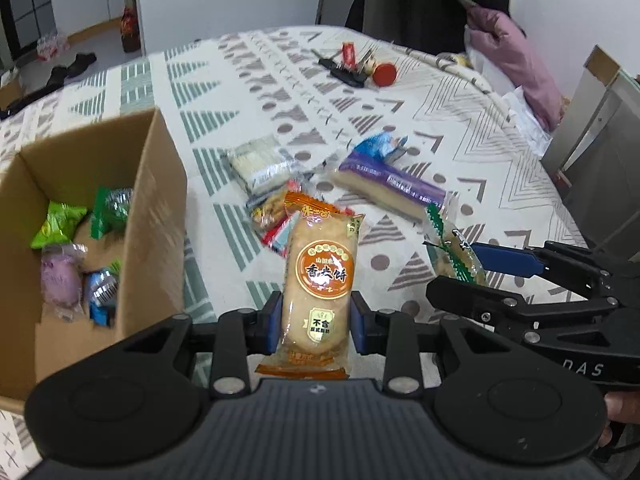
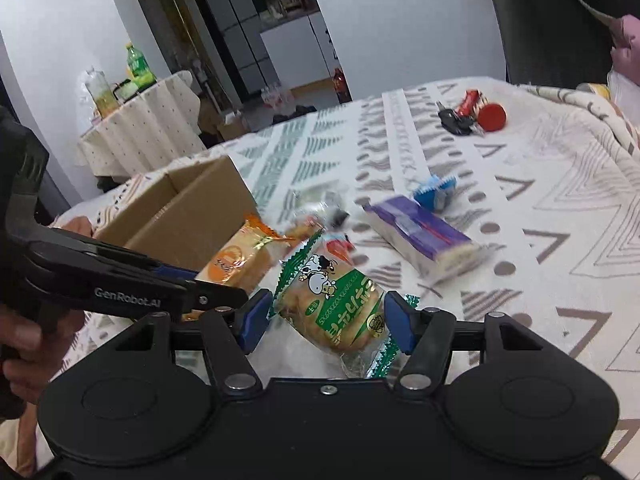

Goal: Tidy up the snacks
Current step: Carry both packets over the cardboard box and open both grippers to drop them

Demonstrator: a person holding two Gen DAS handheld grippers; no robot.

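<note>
Orange pastry pack [image 1: 318, 280] one; green cracker pack [image 2: 340, 312] one.

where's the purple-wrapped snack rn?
The purple-wrapped snack lies on the patterned bedspread, beyond both grippers and right of the cardboard box, with a blue packet touching its far end.

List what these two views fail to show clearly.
- Cardboard box: its left part is cut off by the left wrist frame edge; in the right wrist view its contents are hidden by its wall.
- Small snacks beyond the orange packet: blurred, labels unreadable.
- Green packet: lower end hidden behind the right gripper.
</note>
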